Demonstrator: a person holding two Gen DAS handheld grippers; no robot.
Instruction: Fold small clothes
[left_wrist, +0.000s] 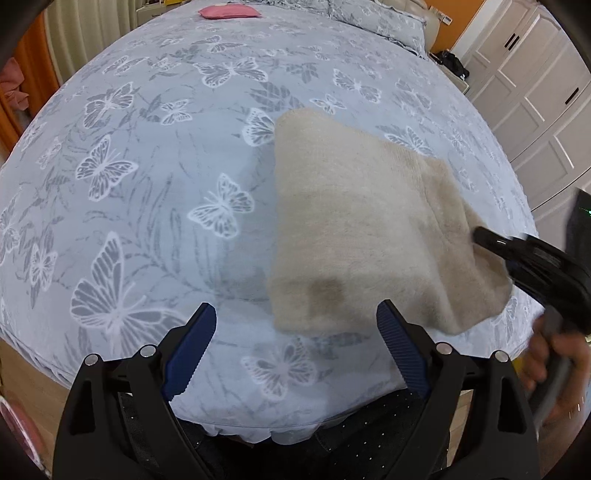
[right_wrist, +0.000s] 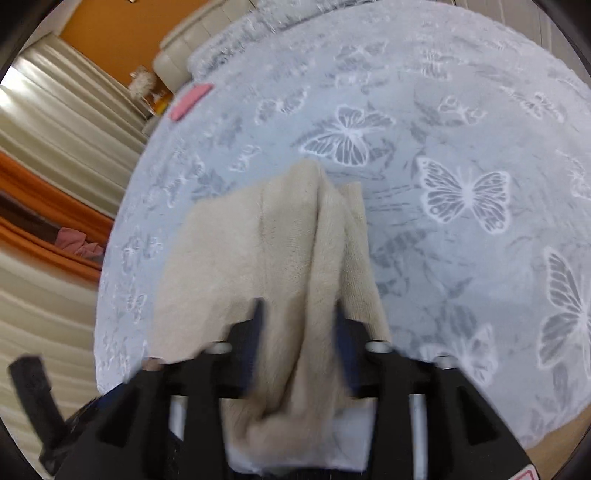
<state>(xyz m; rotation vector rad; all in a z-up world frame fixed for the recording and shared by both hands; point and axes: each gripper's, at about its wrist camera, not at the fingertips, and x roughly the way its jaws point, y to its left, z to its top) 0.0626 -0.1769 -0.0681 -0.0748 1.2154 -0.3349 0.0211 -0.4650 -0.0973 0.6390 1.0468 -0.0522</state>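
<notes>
Bedding printed with butterflies covers the bed (left_wrist: 155, 192), on whose near right part the beige fleece garment (left_wrist: 369, 229) is laid, already doubled into a rough rectangle. Folding is judged partly done: one edge is gathered up and clamped in the right tool (right_wrist: 297, 328), so a further fold and flattening appear to be left. The left tool (left_wrist: 297, 332) is held apart and empty just before the garment. A pink folded item (left_wrist: 229, 12) is seen far off; nothing obstructs.

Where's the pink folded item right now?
The pink folded item lies at the far edge of the butterfly bedspread, top centre-left in the left wrist view, well beyond the beige garment.
</notes>
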